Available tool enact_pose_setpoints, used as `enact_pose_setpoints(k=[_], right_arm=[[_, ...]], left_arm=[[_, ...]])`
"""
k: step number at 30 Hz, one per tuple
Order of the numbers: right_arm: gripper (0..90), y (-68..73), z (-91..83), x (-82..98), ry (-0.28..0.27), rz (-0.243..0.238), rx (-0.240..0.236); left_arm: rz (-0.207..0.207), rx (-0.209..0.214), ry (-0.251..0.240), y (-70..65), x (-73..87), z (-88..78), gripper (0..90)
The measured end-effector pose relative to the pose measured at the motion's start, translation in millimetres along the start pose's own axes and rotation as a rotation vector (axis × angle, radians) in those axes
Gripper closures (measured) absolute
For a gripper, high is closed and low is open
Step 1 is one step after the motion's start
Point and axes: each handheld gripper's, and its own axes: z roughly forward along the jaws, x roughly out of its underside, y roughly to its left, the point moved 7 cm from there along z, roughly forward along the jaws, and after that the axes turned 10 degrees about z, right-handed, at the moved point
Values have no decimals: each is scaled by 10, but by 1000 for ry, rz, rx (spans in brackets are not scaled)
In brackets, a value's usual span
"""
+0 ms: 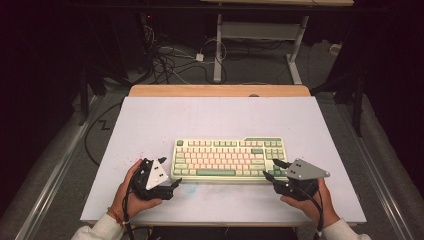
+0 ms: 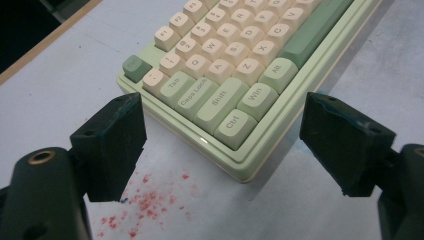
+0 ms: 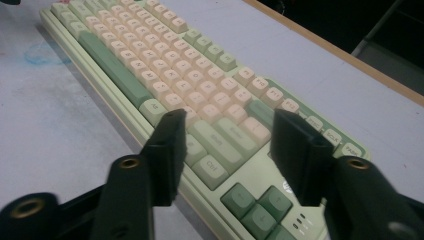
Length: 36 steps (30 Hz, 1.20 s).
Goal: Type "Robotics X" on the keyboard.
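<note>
Both pairs of fingers stood apart, grasping nothing. At lower left in the high view my left gripper (image 1: pixel 174 183) spread wide around the near left corner of the keyboard (image 1: pixel 227 159), pads clear of it. At lower right my right gripper (image 1: pixel 272 170) hovered half-spread over the keys at the other end. That keyboard lay flat on the white table (image 1: pixel 150 120), centre frame. I judged it stiff, fairly light and smooth-sided, with keycaps that could pop; better to pinch the case edge at both ends.
</note>
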Motion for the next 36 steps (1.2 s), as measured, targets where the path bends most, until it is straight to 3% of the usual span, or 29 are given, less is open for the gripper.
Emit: enact_pose_setpoints(k=[8, 13, 22, 36], right_arm=[[791, 29, 194, -85, 66, -4, -46], [892, 56, 331, -178, 86, -3, -68], [900, 172, 694, -297, 132, -17, -88], [900, 231, 1102, -359, 183, -18, -73]], left_arm=[[3, 7, 6, -19, 3, 9, 177], [1, 11, 9, -22, 8, 27, 177], [4, 31, 24, -38, 34, 48, 177], [11, 45, 32, -58, 46, 73, 177]])
